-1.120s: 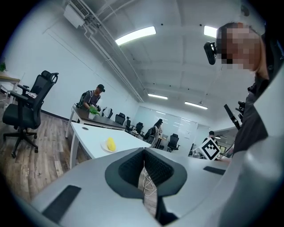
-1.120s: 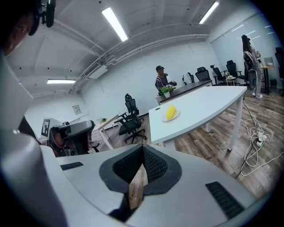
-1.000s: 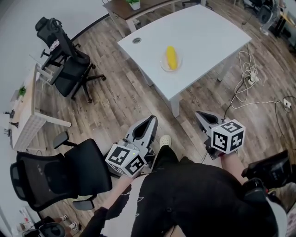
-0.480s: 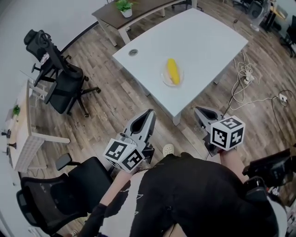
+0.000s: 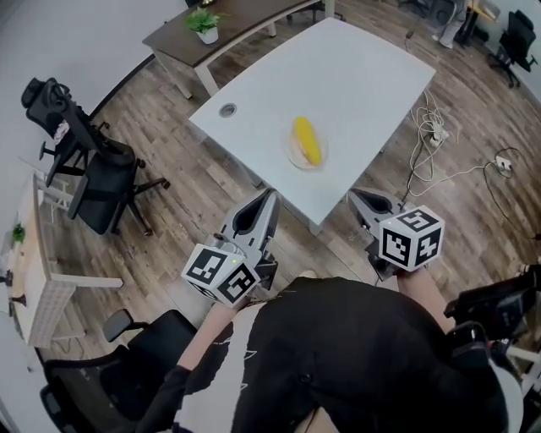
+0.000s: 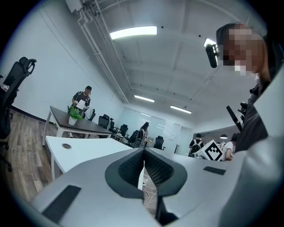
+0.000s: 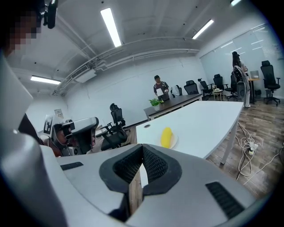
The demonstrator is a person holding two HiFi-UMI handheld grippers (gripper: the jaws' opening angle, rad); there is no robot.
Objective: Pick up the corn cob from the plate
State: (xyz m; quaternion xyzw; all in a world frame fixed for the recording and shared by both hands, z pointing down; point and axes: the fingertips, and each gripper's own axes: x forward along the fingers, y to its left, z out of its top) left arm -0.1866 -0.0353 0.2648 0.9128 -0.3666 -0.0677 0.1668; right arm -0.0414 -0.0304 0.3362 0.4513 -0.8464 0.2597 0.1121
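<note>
A yellow corn cob [image 5: 307, 140] lies on a small pale plate [image 5: 293, 158] near the front edge of a white table [image 5: 355, 84]. The right gripper view shows the corn cob [image 7: 166, 137] on the table ahead. My left gripper [image 5: 270, 198] is held short of the table's front left, jaws shut and empty. My right gripper [image 5: 355, 199] hangs short of the table's front edge, to the right, jaws shut with nothing between them. Both are well clear of the plate.
Black office chairs [image 5: 93, 173] stand on the wood floor at the left, another [image 5: 110, 380] at the lower left. White cables [image 5: 431, 144] trail on the floor right of the table. A dark desk with a potted plant [image 5: 205, 25] stands behind. People stand in the background.
Both grippers and the person have come closer to the white table, which now sits nearer the grippers in the head view. The jaws stayed shut.
</note>
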